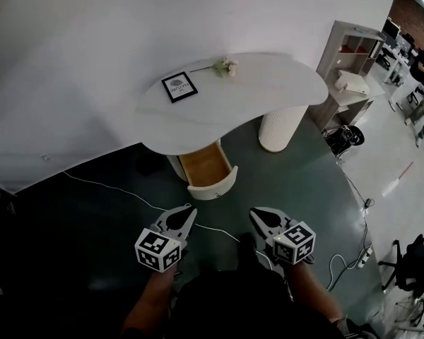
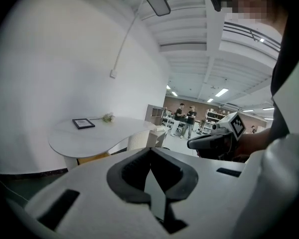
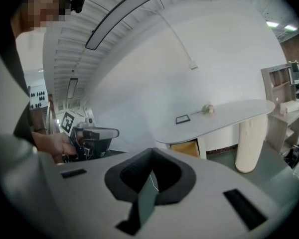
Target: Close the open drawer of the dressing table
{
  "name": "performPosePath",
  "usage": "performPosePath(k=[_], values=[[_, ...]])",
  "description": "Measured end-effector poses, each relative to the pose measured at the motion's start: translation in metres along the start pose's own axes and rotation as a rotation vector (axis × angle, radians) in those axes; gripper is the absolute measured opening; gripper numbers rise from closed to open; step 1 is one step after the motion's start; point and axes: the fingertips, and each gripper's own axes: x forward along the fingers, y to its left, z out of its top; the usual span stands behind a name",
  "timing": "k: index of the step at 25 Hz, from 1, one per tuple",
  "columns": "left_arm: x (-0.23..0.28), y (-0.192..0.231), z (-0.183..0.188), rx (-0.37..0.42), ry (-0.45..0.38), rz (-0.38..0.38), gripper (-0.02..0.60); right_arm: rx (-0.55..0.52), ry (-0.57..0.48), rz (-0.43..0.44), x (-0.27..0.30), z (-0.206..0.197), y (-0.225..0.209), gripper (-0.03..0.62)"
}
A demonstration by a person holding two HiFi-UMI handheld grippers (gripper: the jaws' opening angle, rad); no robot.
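The dressing table (image 1: 268,87) is seen against the white wall, its curved white top carried at one end by a ribbed round leg (image 1: 281,127). A small framed picture (image 1: 179,87) and a pale flower (image 1: 226,67) are laid on the top, well apart from each other. The drawer (image 1: 206,167) is pulled out from under the top, so that its bare wooden inside and rounded white front are shown toward the person.

The left gripper (image 1: 191,214) and the right gripper (image 1: 255,214) are held side by side low over the dark green floor (image 1: 297,182), well short of the drawer and touching nothing. In the left gripper view the tips are seen brought together with nothing caught between them, and the same is seen in the right gripper view. A thin white cable (image 1: 127,193) is trailed across the floor between the grippers and the table. A shelf unit (image 1: 353,55) is placed beside the table's far end.
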Motion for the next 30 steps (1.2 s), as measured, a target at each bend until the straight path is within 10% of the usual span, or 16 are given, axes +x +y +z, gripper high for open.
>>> performPosePath(k=[10,30], values=[[0.103,-0.008,0.038,-0.011,0.014,0.150,0.005,-0.024,0.064,0.145,0.024,0.047,-0.121,0.005],[0.158,0.066,-0.030,-0.116,0.042,0.212,0.005,-0.023,0.248,0.235,0.118,-0.006,-0.159,0.006]])
